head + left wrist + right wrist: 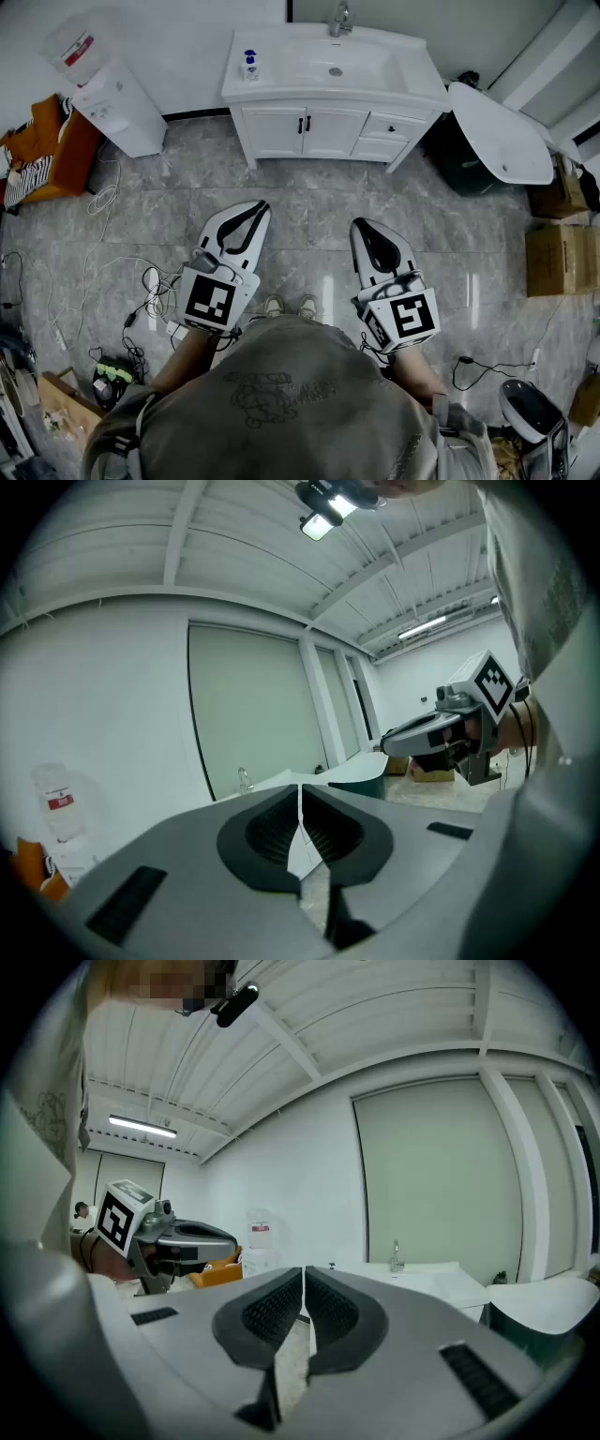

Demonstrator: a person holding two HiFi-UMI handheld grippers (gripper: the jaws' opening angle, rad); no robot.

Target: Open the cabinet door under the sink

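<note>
The grey tiled floor (pixel 309 211) lies bare between the person and the white sink cabinet (pixel 375 67). The cabinet stands well ahead of both hand-held grippers, against the far wall. Its two cabinet doors (pixel 274 131) are shut and face back toward the grippers, with drawers (pixel 389 127) to their right.

The left hand-held gripper (pixel 260 207) and the right hand-held gripper (pixel 362 225) point roughly level at the cabinet. Each has its jaws pressed together on nothing.

The two dark handles (pixel 305 124) stand upright, long axis vertical. They sit side by side at the doors' meeting edge, ahead of the gap between the two grippers.

With the handles so close together, jaws brought in carelessly could catch both, or the wrong one. Jaws left together would only knock the door. The doors probably hinge at their outer edges, so a straight pull off that arc could let the handle slip out. Loose cables (pixel 155 286) on the floor, just left of the left gripper, could snag a foot during the approach.
</note>
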